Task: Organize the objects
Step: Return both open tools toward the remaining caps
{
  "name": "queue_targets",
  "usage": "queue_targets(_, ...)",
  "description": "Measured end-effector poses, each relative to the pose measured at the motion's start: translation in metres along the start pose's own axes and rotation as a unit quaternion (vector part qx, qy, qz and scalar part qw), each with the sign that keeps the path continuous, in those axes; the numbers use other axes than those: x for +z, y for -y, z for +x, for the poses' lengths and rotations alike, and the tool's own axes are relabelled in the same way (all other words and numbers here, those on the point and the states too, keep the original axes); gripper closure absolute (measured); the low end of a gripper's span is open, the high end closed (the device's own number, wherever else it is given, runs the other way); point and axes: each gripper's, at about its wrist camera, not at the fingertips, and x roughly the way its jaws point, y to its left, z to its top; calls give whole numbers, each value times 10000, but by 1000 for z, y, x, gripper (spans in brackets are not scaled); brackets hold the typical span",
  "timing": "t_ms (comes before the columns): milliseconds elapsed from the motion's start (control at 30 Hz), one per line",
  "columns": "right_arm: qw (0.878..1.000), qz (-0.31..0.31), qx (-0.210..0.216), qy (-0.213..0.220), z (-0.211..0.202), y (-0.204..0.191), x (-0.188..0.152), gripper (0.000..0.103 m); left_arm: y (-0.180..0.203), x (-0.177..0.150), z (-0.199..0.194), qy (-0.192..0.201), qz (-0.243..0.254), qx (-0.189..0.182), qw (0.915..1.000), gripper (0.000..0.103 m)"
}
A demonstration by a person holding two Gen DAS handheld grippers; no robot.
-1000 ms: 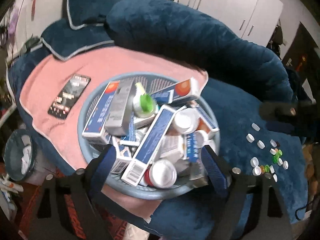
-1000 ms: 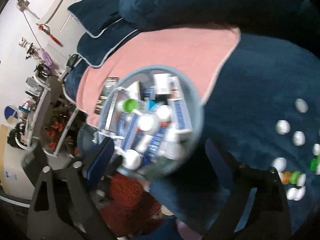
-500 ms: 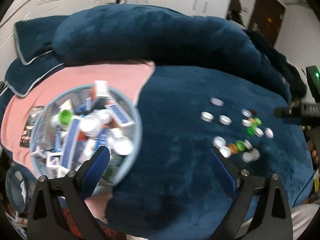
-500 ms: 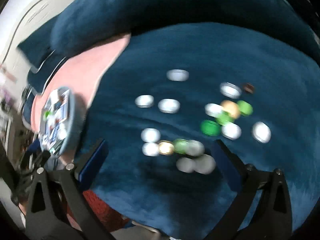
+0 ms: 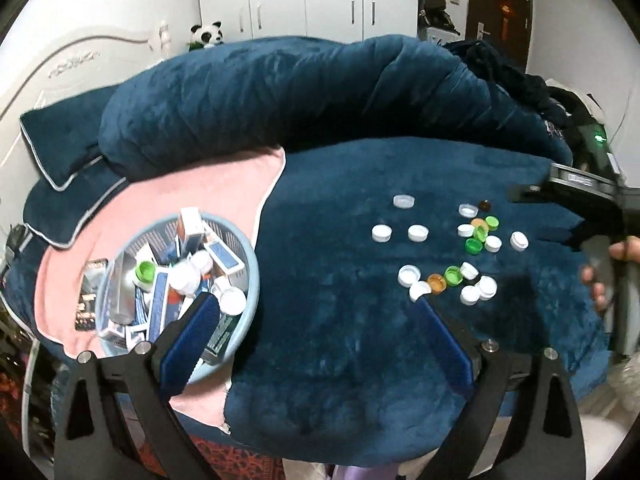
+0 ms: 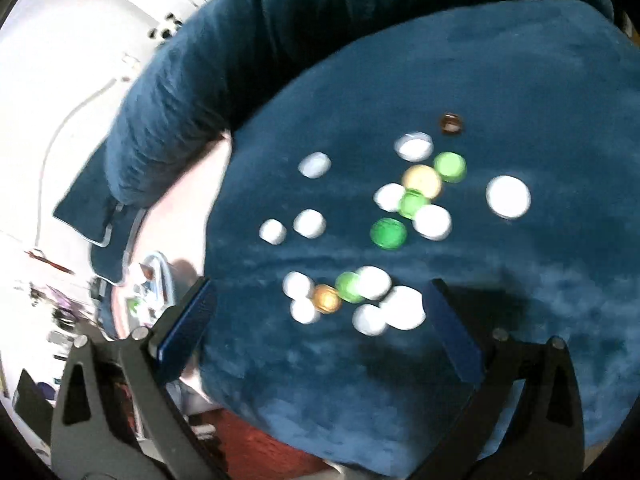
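Bed [image 5: 352, 360] under a dark blue plush blanket, deep pile, soft and uneven; a rolled bolster of the same fabric along the far side. A pink towel [image 5: 208, 184] is spread over the left part.

On the towel, a round pale blue plastic basket [image 5: 250, 264], mesh-walled, heaped with blue-and-white cardboard medicine boxes and white-capped bottles lying every way. A dark flat phone-like slab [image 5: 90, 294] lies just beside it on the towel.

To the right, well apart from the basket, a loose scatter of small round plastic bottle caps [image 5: 448, 248] on the bare blanket: mostly white, several green, two orange, one small brown. Some touch in clumps; others lie alone. Flat discs, no long axis to speak of.

Left gripper [image 5: 316, 308]: blue-padded jaws spread wide, nothing between them, hanging above the blanket between basket and caps. Its jaws have just been opening.

Right gripper [image 6: 320, 296]: jaws also wide and empty, pointing down with the nearest clump of caps directly ahead, between the finger lines. A hand [image 5: 604, 268] carries it at the right edge.

Judgement: the right gripper is the nearer to the caps; the basket lies off to its left. Low caps on soft pile look awkward to pinch.
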Motion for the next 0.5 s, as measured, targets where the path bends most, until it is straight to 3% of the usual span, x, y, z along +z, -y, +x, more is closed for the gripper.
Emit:
queue_targets(100, 9994, -251, -63, 248, 1, -19, -1, 0, 8, 18, 0, 25, 21, -50, 10000, 4)
queue_targets(200, 9919, -867, -657, 656, 0, -43, -3, 0, 15, 38, 17, -47, 32, -121, 9999, 1)
queue_targets(267, 9887, -1087, -768, 696, 6, -50, -2, 0, 19, 50, 44, -200, 29, -149, 9997, 1)
queue_targets(333, 9900, -1066, -698, 600, 19, -51, 1, 0, 21, 54, 72, -412, -35, -141, 9990, 1)
queue_targets(500, 9925, -1046, -602, -216, 73, -53, 14, 0, 15, 45, 136, -786, -327, -196, 9962, 1)
